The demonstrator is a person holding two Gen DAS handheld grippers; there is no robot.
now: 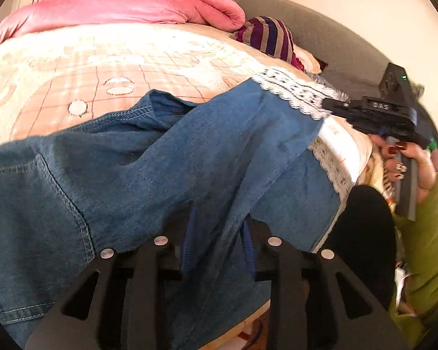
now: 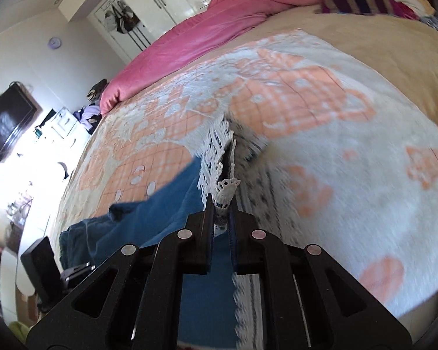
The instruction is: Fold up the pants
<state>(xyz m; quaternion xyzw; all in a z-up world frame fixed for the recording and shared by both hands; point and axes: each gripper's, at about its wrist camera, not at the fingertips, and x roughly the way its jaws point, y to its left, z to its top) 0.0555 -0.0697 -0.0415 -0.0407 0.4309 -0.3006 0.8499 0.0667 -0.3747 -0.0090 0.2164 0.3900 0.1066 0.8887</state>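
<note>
A pair of blue denim pants (image 1: 189, 157) with white lace trim (image 1: 292, 93) at the leg hems lay spread across a peach-and-cream patterned blanket (image 1: 73, 67) on a bed, the waist and a stitched back pocket toward nine o'clock in the left wrist view and the legs running out toward three o'clock. The left gripper (image 1: 217, 230) had a raised ridge of denim between its fingers near the seat of the garment, its jaws narrowed on the fold though not fully together. The right gripper (image 2: 220, 218), held by a hand (image 1: 403, 160) with painted nails at three o'clock in the left view, was clenched tight on the lace edge of a leg hem, the trim bunched and standing up between its fingers. A pink quilt (image 1: 125, 8) lay rolled along twelve o'clock, with a striped cushion (image 1: 265, 36) at about one o'clock. Judging by the way it draped and creased, the denim looked soft and limp rather than stiff, of middling weight, likely to sag between two held points and to drag on the fleecy blanket rather than slide. The lace appeared delicate and open-worked, prone to snag or tear under a hard pull, so a hold on the sturdier denim just inside the hem would seem safer. The waistband and the hems looked the natural places to take hold for bringing one end over the other.
</note>
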